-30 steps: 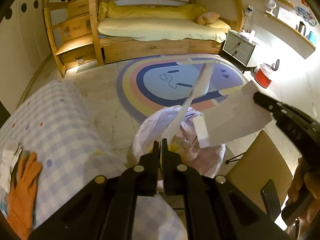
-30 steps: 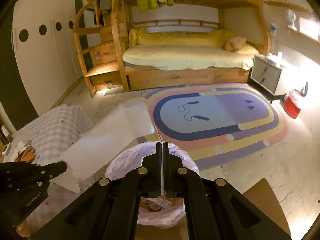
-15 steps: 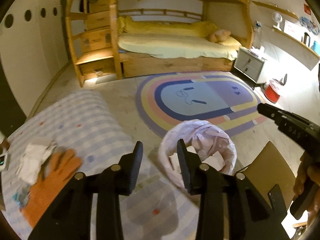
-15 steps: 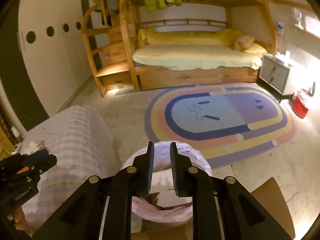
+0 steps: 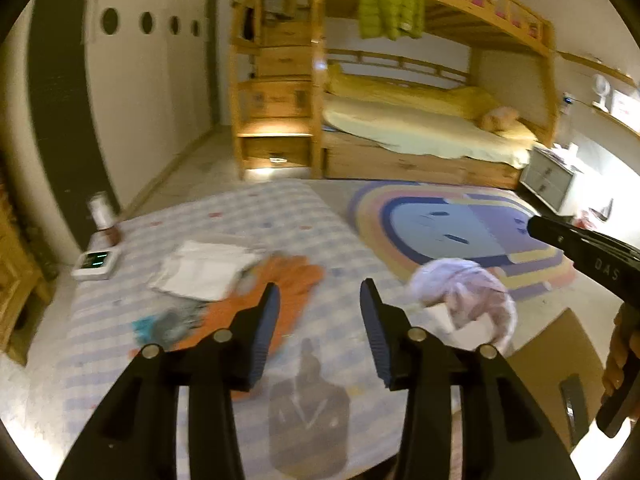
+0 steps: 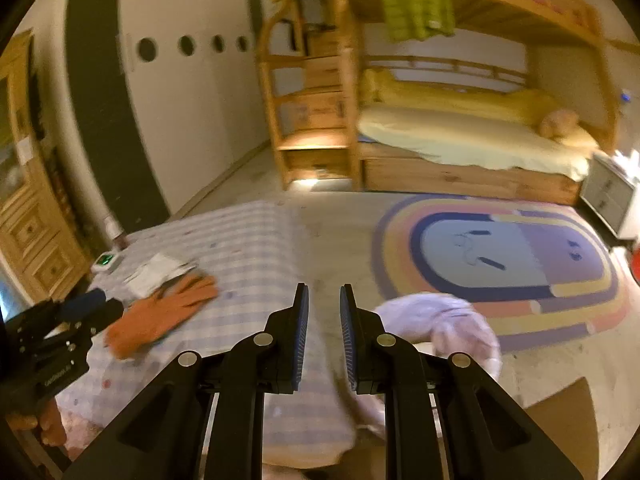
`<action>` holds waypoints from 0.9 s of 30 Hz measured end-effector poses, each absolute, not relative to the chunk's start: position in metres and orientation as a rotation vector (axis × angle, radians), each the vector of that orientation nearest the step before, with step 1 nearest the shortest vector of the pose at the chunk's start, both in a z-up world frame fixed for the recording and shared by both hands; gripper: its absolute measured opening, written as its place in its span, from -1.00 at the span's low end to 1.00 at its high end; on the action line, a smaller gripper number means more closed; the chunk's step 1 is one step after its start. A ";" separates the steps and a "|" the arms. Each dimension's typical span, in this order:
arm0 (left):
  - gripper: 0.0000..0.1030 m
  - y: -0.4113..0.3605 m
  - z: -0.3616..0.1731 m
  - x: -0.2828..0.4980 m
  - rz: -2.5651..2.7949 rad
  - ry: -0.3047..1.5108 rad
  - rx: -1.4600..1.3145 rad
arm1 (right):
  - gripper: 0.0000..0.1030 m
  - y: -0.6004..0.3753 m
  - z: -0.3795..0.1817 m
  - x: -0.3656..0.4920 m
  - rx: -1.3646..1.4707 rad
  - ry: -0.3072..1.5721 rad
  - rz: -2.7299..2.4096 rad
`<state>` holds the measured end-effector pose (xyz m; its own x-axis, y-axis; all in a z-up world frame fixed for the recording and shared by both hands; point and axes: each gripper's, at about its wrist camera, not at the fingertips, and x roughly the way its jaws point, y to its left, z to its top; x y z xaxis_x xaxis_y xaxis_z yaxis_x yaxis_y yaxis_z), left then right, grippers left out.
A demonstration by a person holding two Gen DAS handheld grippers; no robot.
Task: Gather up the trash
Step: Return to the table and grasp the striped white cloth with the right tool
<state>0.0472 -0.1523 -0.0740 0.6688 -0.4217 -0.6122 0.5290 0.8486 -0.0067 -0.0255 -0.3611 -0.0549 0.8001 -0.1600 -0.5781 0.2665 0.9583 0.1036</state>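
Observation:
A bin lined with a pale pink bag (image 5: 468,296) stands on the floor right of the checked-cloth table (image 5: 248,224); it also shows in the right wrist view (image 6: 444,324). On the table lie white crumpled paper (image 5: 204,268), an orange glove (image 5: 272,296) and a bluish scrap (image 5: 160,328). The paper (image 6: 154,274) and glove (image 6: 164,312) also show in the right wrist view. My left gripper (image 5: 318,308) is open and empty above the table, near the glove. My right gripper (image 6: 324,312) is open and empty between table edge and bin.
A small white device with a green display (image 5: 96,262) and a jar (image 5: 104,216) sit at the table's far left. A cardboard piece (image 5: 556,364) lies right of the bin. A rainbow rug (image 5: 460,224), a wooden bunk bed (image 5: 420,128) and a drawer cabinet (image 6: 28,232) surround the area.
Both grippers let go of the white paper over the bin and opened. Both views then swung left, from the bin toward the table with the glove and paper.

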 end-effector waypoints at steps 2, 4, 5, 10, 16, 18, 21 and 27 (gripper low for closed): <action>-0.15 -0.130 -0.074 0.051 -0.493 0.637 0.172 | -0.64 -0.340 -0.055 -0.015 0.160 0.609 -0.185; -0.09 -0.108 -0.075 0.058 -0.451 0.638 0.165 | -0.58 -0.324 -0.055 -0.005 0.152 0.614 -0.152; -0.07 -0.095 -0.076 0.061 -0.428 0.638 0.162 | -0.54 -0.317 -0.055 0.000 0.148 0.616 -0.136; 0.01 -0.050 -0.079 0.078 -0.331 0.650 0.131 | -0.42 -0.281 -0.058 0.024 0.105 0.632 -0.040; 0.10 -0.019 -0.090 0.099 -0.261 0.678 0.104 | -0.22 -0.253 -0.067 0.060 0.093 0.660 0.078; 0.15 -0.014 -0.095 0.108 -0.247 0.685 0.102 | -0.09 -0.246 -0.072 0.072 0.087 0.672 0.113; 0.20 -0.014 -0.100 0.118 -0.233 0.698 0.112 | 0.05 -0.232 -0.085 0.099 0.049 0.703 0.158; 0.20 -0.011 -0.113 0.145 -0.209 0.729 0.111 | 0.07 -0.211 -0.109 0.147 -0.005 0.775 0.218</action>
<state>0.1446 -0.0114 -0.1129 0.7263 -0.1509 -0.6706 0.2276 0.9734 0.0275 0.1473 -0.2105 -0.1092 0.6933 0.1937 -0.6941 -0.1971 0.9774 0.0759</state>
